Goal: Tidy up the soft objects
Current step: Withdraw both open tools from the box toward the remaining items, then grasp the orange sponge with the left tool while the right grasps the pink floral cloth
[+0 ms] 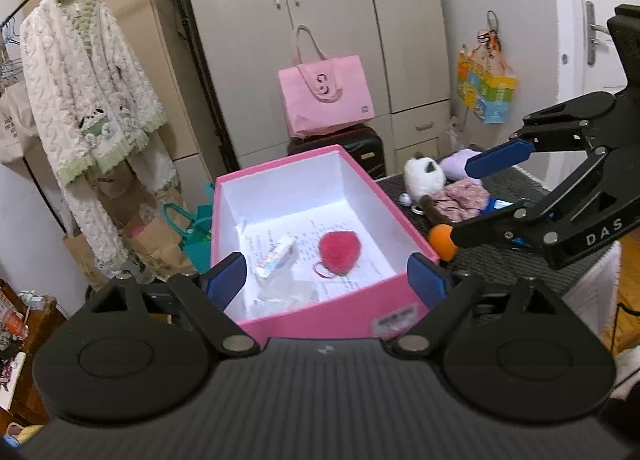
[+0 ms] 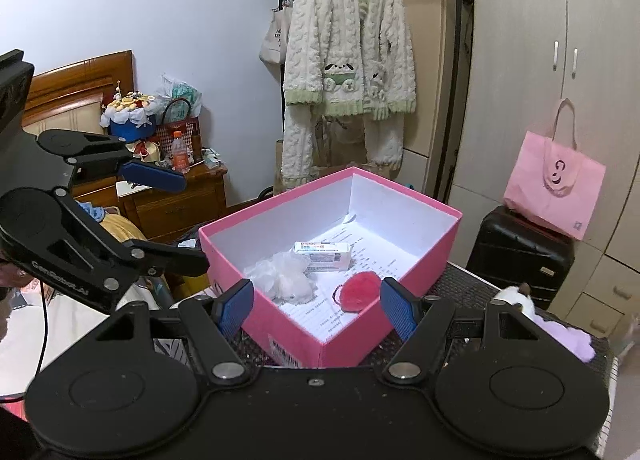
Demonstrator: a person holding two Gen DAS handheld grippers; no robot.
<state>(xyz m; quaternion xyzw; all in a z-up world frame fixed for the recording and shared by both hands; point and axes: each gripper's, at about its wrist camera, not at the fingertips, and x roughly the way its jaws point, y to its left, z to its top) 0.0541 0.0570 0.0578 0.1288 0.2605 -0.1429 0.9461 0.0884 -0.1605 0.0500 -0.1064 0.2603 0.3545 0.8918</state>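
A pink box [image 1: 332, 316] with a white inside stands on a dark mat. In it lie a red plush strawberry [image 1: 339, 252], a small packet [image 1: 276, 256] and crumpled clear plastic [image 1: 288, 292]. My left gripper [image 1: 326, 280] hangs open and empty over the box's near wall. To its right, my right gripper [image 1: 460, 204] is open above a panda plush [image 1: 422, 176], a purple plush [image 1: 458, 164], a floral cloth [image 1: 464, 198] and an orange ball [image 1: 440, 242]. In the right wrist view, my right gripper [image 2: 317, 308] frames the box [image 2: 280, 328] and strawberry [image 2: 358, 290], with my left gripper [image 2: 188, 220] open at the left.
A pink tote bag [image 1: 326, 98] sits on a black suitcase [image 1: 368, 152] before the wardrobe. A white fleece robe [image 2: 348, 60] hangs on a rack behind the box. Paper bags [image 1: 156, 236] stand on the floor, and a cluttered wooden cabinet [image 2: 180, 204] is at the left.
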